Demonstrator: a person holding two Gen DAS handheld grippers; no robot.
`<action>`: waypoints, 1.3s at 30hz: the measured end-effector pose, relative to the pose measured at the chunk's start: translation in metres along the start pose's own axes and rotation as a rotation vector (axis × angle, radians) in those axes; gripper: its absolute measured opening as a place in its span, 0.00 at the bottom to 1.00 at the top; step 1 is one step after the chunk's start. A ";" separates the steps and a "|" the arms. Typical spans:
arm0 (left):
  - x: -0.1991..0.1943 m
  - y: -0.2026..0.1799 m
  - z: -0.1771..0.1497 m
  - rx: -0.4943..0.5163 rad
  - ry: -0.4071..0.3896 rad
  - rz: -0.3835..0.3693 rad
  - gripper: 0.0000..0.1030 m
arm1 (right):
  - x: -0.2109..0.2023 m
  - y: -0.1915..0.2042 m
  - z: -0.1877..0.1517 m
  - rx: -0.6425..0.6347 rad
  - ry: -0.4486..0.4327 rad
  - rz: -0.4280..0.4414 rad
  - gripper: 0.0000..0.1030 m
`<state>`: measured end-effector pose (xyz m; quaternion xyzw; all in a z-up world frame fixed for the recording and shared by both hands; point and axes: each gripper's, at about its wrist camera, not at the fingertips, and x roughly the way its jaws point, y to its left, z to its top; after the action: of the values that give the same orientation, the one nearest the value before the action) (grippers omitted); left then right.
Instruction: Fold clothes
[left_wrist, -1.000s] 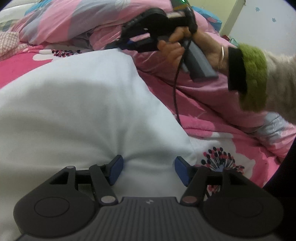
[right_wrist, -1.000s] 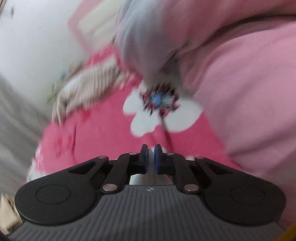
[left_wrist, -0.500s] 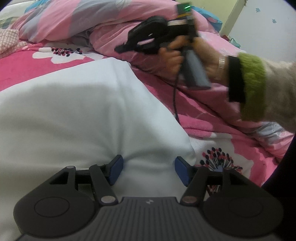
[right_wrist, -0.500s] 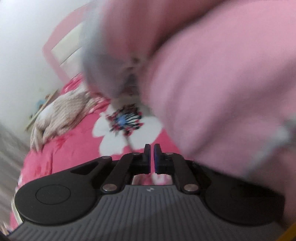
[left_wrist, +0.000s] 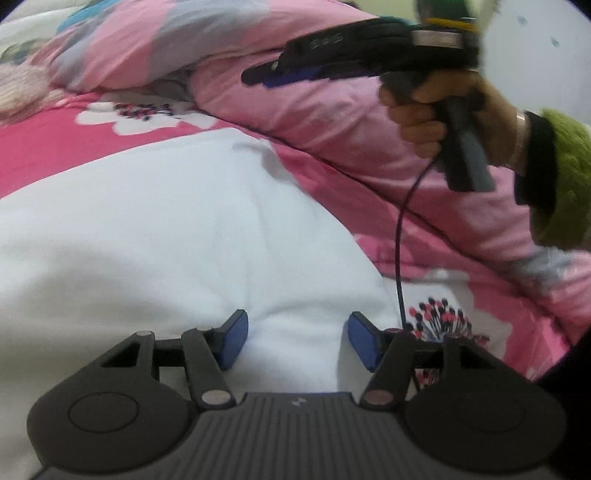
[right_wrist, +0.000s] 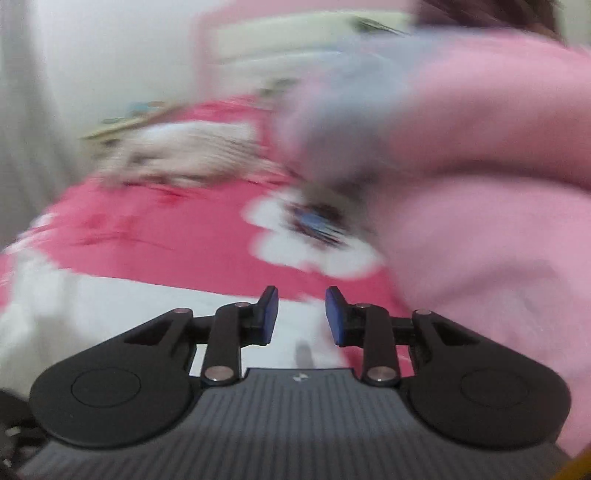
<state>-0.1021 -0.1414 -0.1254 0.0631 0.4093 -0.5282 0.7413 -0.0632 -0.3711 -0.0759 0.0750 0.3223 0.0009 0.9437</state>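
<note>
White garment (left_wrist: 166, 229) spread on a pink floral bedsheet (left_wrist: 44, 155).
My left gripper (left_wrist: 293, 341) gapes wide over it; my right gripper (right_wrist: 301, 317) hangs part-open, empty, its view blurred.

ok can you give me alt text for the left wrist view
The left gripper sits open over a white garment spread on a pink flowered bedsheet. Beyond it, a hand in a green cuff holds the right gripper in the air above a rumpled pink quilt.
</note>
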 end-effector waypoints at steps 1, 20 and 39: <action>-0.009 0.002 0.002 -0.020 -0.010 0.010 0.59 | -0.003 0.011 0.005 -0.038 -0.017 0.025 0.27; -0.234 0.111 -0.113 -0.636 0.011 0.556 0.58 | -0.021 0.266 -0.049 -0.675 0.146 0.629 0.59; -0.199 0.103 -0.129 -0.488 0.062 0.728 0.33 | 0.006 0.342 -0.090 -0.945 0.306 0.597 0.05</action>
<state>-0.1066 0.1163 -0.1111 0.0423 0.4953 -0.1184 0.8596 -0.0974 -0.0202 -0.1006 -0.2677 0.3848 0.4216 0.7762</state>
